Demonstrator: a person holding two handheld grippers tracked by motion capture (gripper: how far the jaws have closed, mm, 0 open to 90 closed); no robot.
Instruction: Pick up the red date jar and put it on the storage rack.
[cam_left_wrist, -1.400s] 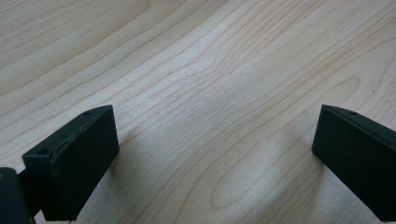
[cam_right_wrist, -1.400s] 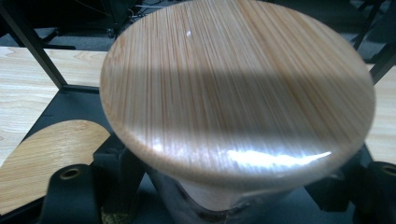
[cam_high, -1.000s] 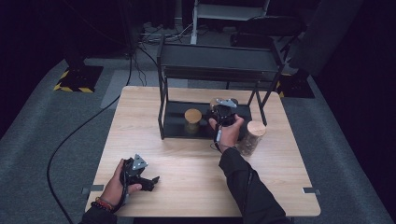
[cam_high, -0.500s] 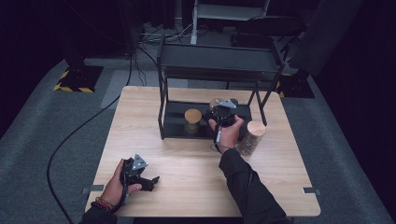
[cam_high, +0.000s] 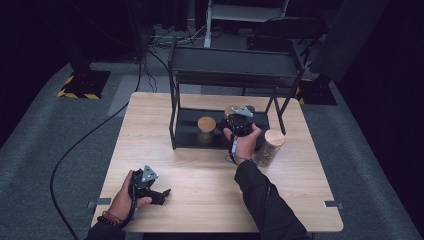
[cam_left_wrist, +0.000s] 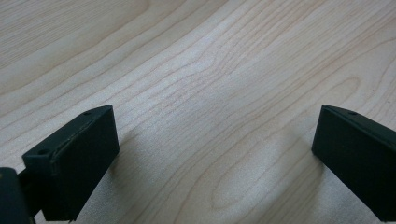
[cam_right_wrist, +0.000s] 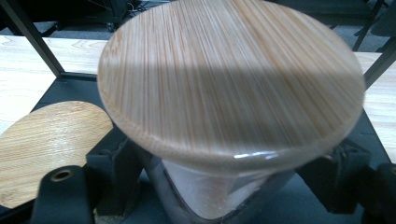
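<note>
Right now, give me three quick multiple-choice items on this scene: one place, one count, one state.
1. The jar off the rack stands: A) on the table, right of the rack B) on the top shelf C) on the floor
2. Wooden-lidded jars in all: A) one B) two C) three
3. Left claw: A) shut B) open C) gripping a lid
1A, it stands by the rack's right leg; 2C, two on the lower shelf, one beside; 3B, jaws wide apart over bare wood.

A lidded jar (cam_right_wrist: 224, 93) stands on the rack's (cam_high: 235, 65) bottom shelf between the right tongs' (cam_high: 239, 120) jaws; a second jar (cam_high: 206, 129) sits left, a third (cam_high: 270, 147) right on the table (cam_high: 210, 175).
</note>
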